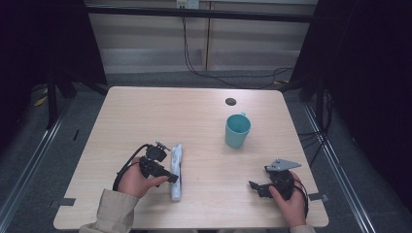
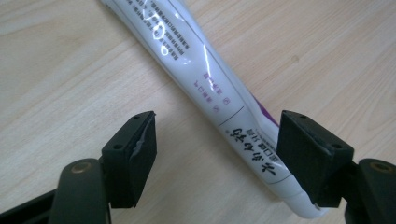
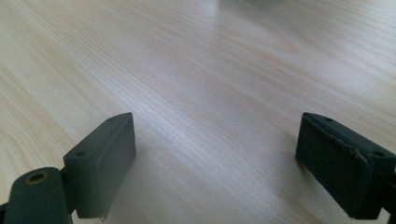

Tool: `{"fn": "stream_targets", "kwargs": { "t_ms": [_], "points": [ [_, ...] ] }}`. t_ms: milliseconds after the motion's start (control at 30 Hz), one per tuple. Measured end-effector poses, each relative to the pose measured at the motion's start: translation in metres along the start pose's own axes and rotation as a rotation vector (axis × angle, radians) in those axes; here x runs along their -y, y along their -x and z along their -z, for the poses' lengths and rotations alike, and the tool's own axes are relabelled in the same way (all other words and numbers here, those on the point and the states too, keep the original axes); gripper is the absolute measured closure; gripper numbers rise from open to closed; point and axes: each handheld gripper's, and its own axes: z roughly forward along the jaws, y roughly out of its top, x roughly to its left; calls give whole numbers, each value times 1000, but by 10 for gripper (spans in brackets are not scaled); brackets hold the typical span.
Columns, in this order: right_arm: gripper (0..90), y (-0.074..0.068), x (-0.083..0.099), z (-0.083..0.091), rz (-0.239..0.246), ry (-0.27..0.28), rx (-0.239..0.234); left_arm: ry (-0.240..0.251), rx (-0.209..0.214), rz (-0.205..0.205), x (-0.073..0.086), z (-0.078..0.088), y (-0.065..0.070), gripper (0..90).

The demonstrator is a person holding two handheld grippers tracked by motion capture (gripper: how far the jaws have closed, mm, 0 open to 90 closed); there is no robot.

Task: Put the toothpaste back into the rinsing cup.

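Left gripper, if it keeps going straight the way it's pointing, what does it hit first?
Probably the white tube: it lies between the open jaws of the left gripper, beside one pad. Depth is unclear.

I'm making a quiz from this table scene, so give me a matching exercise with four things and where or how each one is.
Things:
1. tube
2. cup
3. left gripper
4. right gripper

States:
A. jaws open over bare wood
B. stands upright, teal
C. lies flat on the table
D. jaws open around the tube's end

Pairs: 1-C, 2-B, 3-D, 4-A
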Motion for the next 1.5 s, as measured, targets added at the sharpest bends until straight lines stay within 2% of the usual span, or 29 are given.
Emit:
{"fn": "stream_targets", "kwargs": {
  "t_ms": [233, 367, 500, 567, 633, 667, 733, 767, 900, 1000, 1067, 1167, 1200, 1233, 1333, 1500],
  "points": [
    [113, 0, 0, 0, 0, 0, 0, -21, -20, 21, -4, -7, 4, 298],
    [113, 0, 0, 0, 0, 0, 0, -24, -12, 32, -5, -10, 5, 299],
    [113, 0, 0, 0, 0, 0, 0, -38, -15, 23, -6, -12, 8, 306],
    [113, 0, 0, 0, 0, 0, 0, -35, -10, 35, -7, -15, 10, 314],
    [113, 0, 0, 0, 0, 0, 1, -42, -9, 30, -7, -17, 13, 337],
    [113, 0, 0, 0, 0, 0, 0, -40, -14, 49, -8, -18, 15, 355],
    [113, 0, 0, 0, 0, 0, 0, -59, -31, 39, -9, -19, 17, 376],
    [113, 0, 0, 0, 0, 0, 0, -81, -39, 43, -9, -20, 18, 408],
    [113, 0, 0, 0, 2, 0, 0, -105, -69, 40, -10, -22, 23, 503],
    [113, 0, 0, 0, 1, 0, 0, -122, -90, 18, -11, -22, 26, 526],
    [113, 0, 0, 0, 3, 1, 0, -136, -97, -3, -12, -22, 27, 574],
    [113, 0, 0, 0, 0, 0, 0, -141, -75, 0, -13, -23, 26, 660],
    [113, 0, 0, 0, 0, 0, -1, -140, -72, -8, -13, -23, 27, 679],
    [113, 0, 0, 0, 0, 0, 0, -136, -78, -33, -13, -23, 28, 719],
    [113, 0, 0, 0, 1, 0, 0, -137, -99, -90, -12, -22, 32, 738],
    [113, 0, 0, 0, 0, 0, -1, -92, -102, -101, -8, -21, 31, 744]
  ]
}}
